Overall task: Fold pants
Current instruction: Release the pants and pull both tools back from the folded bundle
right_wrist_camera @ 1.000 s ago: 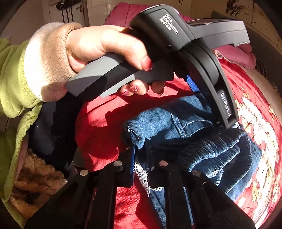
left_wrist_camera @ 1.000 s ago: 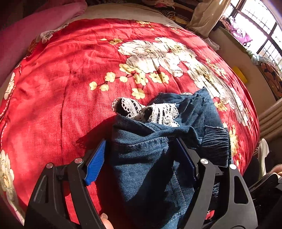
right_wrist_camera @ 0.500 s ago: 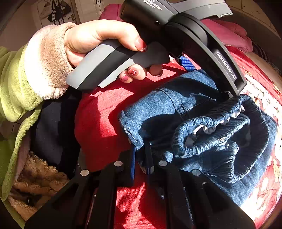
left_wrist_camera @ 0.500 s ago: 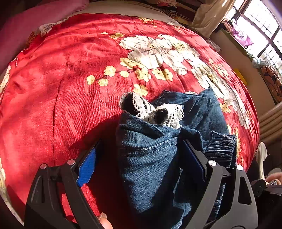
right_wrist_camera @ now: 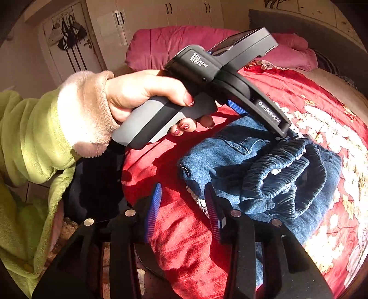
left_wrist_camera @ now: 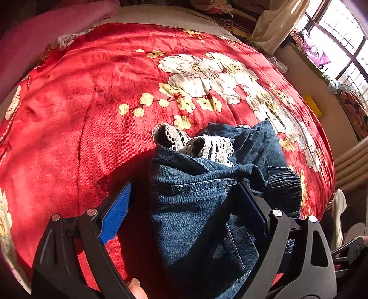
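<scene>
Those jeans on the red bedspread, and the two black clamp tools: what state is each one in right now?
Jeans: bunched in a rough fold on the bedspread, lace-trimmed hems poking out, elastic waistband heaped on top.
Left gripper: jaws wide open, straddling the denim, not pinching it.
Right gripper: jaws have just been opening; only red cover shows between them.
Bedspread: spread out, lightly wrinkled.
Wardrobe doors: closed.
</scene>
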### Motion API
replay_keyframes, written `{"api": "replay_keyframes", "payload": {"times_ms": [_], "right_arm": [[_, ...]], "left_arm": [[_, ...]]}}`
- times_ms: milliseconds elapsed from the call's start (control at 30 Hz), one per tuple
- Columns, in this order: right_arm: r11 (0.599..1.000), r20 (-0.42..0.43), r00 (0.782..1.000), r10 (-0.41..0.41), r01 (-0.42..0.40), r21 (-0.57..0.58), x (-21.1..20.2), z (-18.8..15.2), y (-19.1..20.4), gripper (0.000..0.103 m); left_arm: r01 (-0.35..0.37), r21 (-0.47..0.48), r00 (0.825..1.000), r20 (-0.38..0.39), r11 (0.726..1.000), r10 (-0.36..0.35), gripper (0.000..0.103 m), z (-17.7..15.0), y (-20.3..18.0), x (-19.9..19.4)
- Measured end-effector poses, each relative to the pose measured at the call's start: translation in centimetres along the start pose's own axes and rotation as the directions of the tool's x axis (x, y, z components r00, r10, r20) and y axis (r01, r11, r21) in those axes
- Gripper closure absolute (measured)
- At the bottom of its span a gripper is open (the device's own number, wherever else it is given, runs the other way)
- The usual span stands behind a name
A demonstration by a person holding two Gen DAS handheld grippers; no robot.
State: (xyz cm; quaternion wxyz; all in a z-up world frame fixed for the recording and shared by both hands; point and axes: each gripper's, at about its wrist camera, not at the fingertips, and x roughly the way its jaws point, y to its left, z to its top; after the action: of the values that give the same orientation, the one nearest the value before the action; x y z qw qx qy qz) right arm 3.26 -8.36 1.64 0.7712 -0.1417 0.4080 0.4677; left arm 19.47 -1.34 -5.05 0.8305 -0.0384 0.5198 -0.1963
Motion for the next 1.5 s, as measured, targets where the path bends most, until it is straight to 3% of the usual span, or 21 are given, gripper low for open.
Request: {"api": "replay_keyframes", "payload": {"times_ms": [267, 667, 833, 967, 1100, 1500], "right_arm": [[0.998, 0.063, 0.997, -0.033, 0.030, 0.052, -2.1, -0.3, -0.6, 0.049], [0.988, 0.101, 0.990, -0.102, 0.089, 0.128, -4.4, -2.0, -1.4, 0.042], [0.950, 0.095, 0.977, -0.190, 0.158, 0.269, -5.6, -3.7, -4.3, 0.040], [0.904, 0.068, 0.971, -0.228, 0.186, 0.385, -6.0, -5.2, -6.5, 0.039], [0.888, 0.075, 0.965, -0.252, 0.200, 0.415, -6.7, -6.2, -6.8, 0.039], [0.825, 0.064, 0.953, -0.295, 0.220, 0.521, -6.9, -7.5, -8.5, 0.022]], "left_arm": [[0.045, -0.034, 0.997, 0.067, 0.998, -0.042, 0.018, -0.6, 0.6, -3.6], [0.019, -0.074, 0.991, 0.136, 0.997, -0.009, 0.010, -4.1, 1.5, -7.7], [-0.009, -0.071, 0.992, 0.124, 0.997, 0.018, 0.010, -6.2, 1.1, -7.3], [-0.076, -0.048, 0.994, 0.080, 0.996, 0.080, 0.010, -7.4, 0.7, -5.3], [-0.092, -0.044, 0.992, 0.078, 0.995, 0.095, 0.010, -8.4, -0.1, -4.8], [-0.105, -0.041, 0.987, 0.116, 0.994, 0.109, 0.010, -9.7, -0.8, -7.0]]}}
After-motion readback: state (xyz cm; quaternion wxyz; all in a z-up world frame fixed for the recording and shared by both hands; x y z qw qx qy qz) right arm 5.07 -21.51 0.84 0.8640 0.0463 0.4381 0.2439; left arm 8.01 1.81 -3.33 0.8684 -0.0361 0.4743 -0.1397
